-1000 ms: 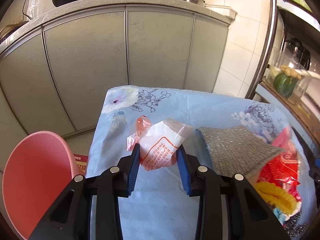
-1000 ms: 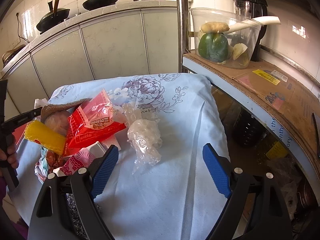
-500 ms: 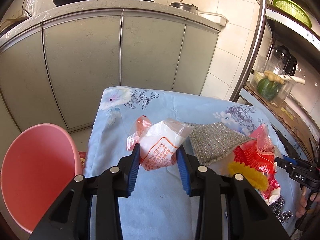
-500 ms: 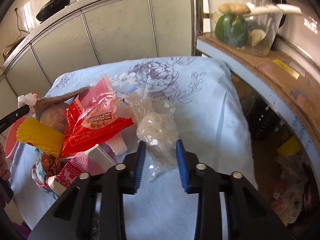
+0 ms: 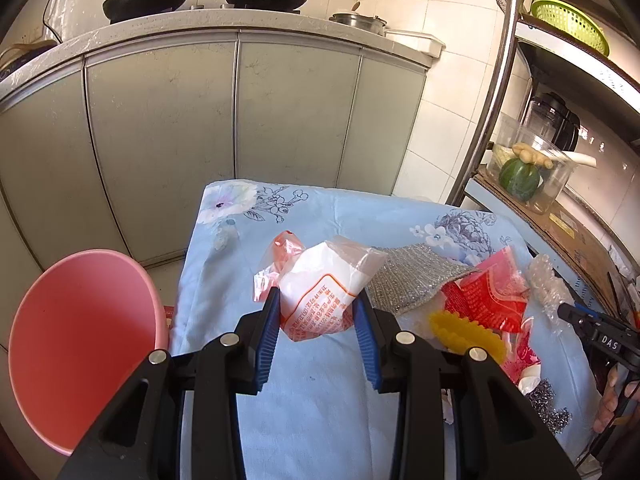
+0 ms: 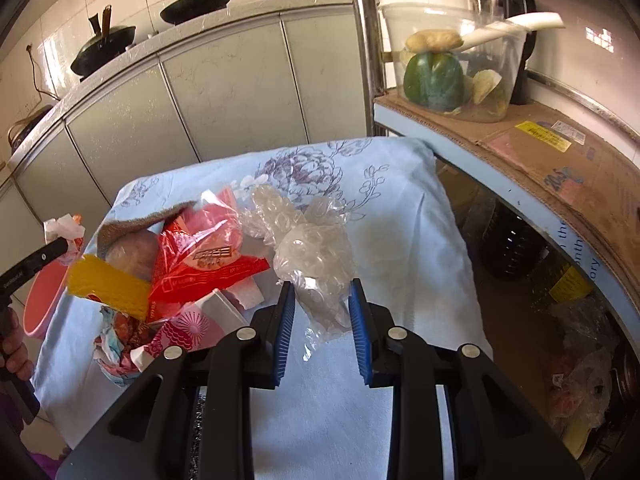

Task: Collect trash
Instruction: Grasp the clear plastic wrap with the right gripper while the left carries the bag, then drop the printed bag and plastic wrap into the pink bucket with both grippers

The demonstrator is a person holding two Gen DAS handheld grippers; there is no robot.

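- Holding two pieces of trash at once, one in each gripper, above the blue flowered cloth (image 5: 320, 420) on the table.
- Our left gripper (image 5: 316, 322) pinches a white packet with orange print (image 5: 320, 300); the blue fingers (image 5: 269, 334) press its sides and it looks lifted clear of the cloth.
- Our right gripper (image 6: 322, 314) pinches a wad of clear bubble wrap (image 6: 314, 256) by its near end; whether the far end touches the cloth we cannot tell.
- Landmark: pink bin (image 5: 80, 352), off the cloth's left edge, mouth tilted toward us.
- Remaining pile lies right of the white packet: silver scouring cloth (image 5: 412, 280), red wrapper (image 5: 488, 300), yellow ridged piece (image 5: 466, 336).
- Step, as we judge it: both picks made, drop-off pending.
- Next: swing left gripper over the bin and release; bring the right one across the pile, high enough not to drag the light wrap.
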